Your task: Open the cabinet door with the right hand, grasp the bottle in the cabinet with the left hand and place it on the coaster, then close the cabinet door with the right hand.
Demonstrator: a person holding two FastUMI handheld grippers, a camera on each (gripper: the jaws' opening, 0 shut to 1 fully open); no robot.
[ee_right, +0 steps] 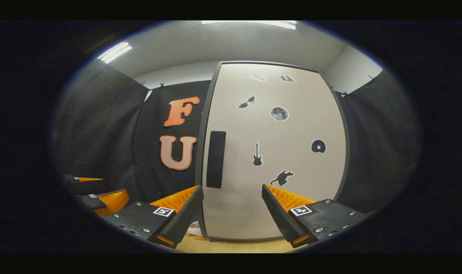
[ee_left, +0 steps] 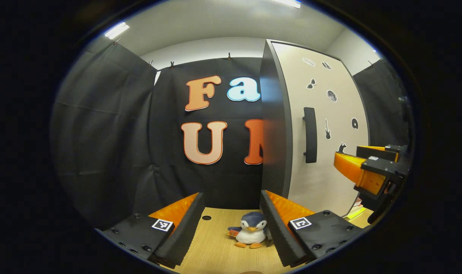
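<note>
The cabinet's white door (ee_right: 276,167) stands closed and hides the inside; small dark stickers dot it. Its black vertical handle (ee_right: 215,159) runs along the door's left edge, a little above and between my right gripper's fingers. My right gripper (ee_right: 233,213) is open, facing the door from close by, with nothing between its fingers. In the left gripper view the cabinet (ee_left: 322,133) stands to the right with its handle (ee_left: 310,135). My left gripper (ee_left: 233,224) is open and empty above the wooden table (ee_left: 215,255). The right gripper (ee_left: 347,153) hovers in front of the door, right of the handle.
A small plush penguin (ee_left: 251,233) sits on the table just left of the cabinet's dark side (ee_left: 273,125), between my left gripper's fingers in the picture. A round hole (ee_left: 206,217) lies in the tabletop. The left gripper (ee_right: 109,187) shows far left. Black cloth walls enclose the booth.
</note>
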